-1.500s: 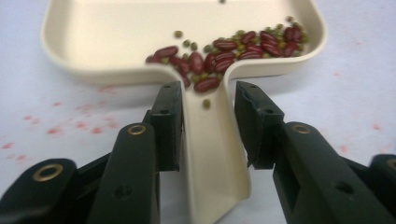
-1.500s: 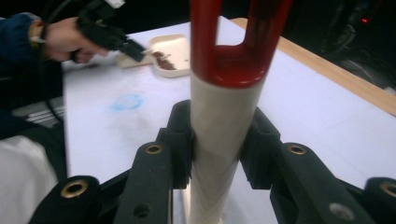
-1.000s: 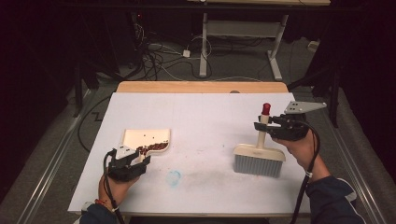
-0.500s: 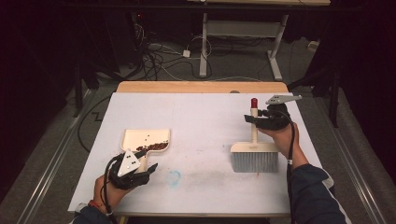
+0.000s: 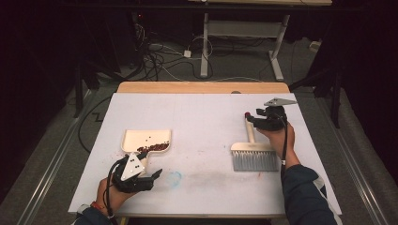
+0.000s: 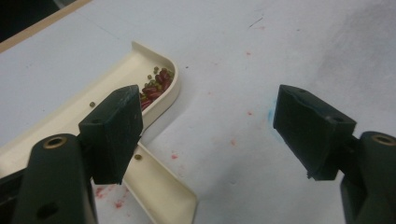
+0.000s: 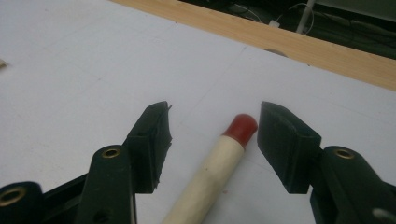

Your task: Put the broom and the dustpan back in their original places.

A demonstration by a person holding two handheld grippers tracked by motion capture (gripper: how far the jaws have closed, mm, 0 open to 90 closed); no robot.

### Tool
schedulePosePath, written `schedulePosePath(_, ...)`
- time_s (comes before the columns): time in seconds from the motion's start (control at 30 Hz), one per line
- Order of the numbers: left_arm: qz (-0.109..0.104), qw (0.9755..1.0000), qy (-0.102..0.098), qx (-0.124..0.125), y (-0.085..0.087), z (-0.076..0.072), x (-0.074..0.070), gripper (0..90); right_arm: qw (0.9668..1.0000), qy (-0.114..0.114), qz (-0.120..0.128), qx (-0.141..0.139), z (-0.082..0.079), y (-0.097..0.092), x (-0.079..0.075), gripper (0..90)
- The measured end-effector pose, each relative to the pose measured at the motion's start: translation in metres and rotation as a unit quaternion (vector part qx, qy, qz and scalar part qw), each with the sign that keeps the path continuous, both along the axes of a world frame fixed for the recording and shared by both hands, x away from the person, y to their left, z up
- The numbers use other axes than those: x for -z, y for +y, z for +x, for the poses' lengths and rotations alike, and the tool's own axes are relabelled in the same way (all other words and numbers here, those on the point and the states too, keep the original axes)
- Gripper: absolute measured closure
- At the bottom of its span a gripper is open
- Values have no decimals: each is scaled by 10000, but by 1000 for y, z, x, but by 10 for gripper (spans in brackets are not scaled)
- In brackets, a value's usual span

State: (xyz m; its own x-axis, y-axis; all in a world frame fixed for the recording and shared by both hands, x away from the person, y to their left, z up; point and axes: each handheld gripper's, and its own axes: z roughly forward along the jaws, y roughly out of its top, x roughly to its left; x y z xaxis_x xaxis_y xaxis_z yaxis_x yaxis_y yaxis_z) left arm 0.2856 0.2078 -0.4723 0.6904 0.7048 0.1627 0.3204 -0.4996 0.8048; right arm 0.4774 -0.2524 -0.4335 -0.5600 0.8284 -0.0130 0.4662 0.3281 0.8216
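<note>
Dustpan (image 5: pixel 146 140) and brush (image 5: pixel 254 154) lie flat on the white counter (image 5: pixel 206 117), well apart, one by each tool. The cream dustpan sits on the person's left half of the counter, with a heap of dark red beans (image 5: pixel 153 148) along its near wall; in the left gripper view a few green ones (image 6: pixel 156 74) show among the red, packed into the pan's rounded corner. The pan's short handle (image 6: pixel 161 186) runs back toward the left tool (image 5: pixel 149 177), which is low over the counter just beside it. The left tool's jaws have just been opening and now stand wide: the left gripper view shows bare counter between them, one jaw above the handle's edge and the other off over the counter, near a small blue smear (image 5: pixel 174 177). They hold nothing.

The brush lies with its grey bristles (image 5: pixel 256 161) toward the person and its pale wooden handle (image 7: pixel 210 179) pointing away, ending in a red tip (image 7: pixel 240 127). The right tool (image 5: pixel 258 121) is at that far end of the handle. Its jaws have also just been opening and stand about half apart. In the right gripper view the handle runs up between them, with a clear gap on the left and the red tip close to the other jaw; neither pad presses on it.
</note>
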Motion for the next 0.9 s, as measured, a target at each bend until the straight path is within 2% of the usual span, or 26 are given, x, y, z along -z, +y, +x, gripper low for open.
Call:
schedulePosePath(0.17,-87,9999,6,-86,2,1,-1,221,9994,-187,284,5,-5,1,-2,456)
schedulePosePath(0.3,-104,9999,4,-93,3,1,-2,185,9985,-467,288,52,-12,6,-9,398)
schedulePosePath(0.43,-97,9999,-15,-76,2,0,-2,185,9976,-600,313,126,-15,8,-12,333)
schedulePosePath(0.57,-91,9999,-21,-72,0,0,-1,184,9967,-635,500,116,-19,9,-14,309)
schedulePosePath(0.67,-40,10000,-59,-50,-1,-1,-1,184,9963,-722,465,50,-22,12,-17,273)
schedulePosePath(0.77,-26,10000,5,-7,-2,-3,0,185,9953,-847,477,42,-27,15,-22,250)
schedulePosePath(0.9,-44,9999,-62,-68,0,-4,0,185,9952,-864,455,48,-29,16,-23,201)
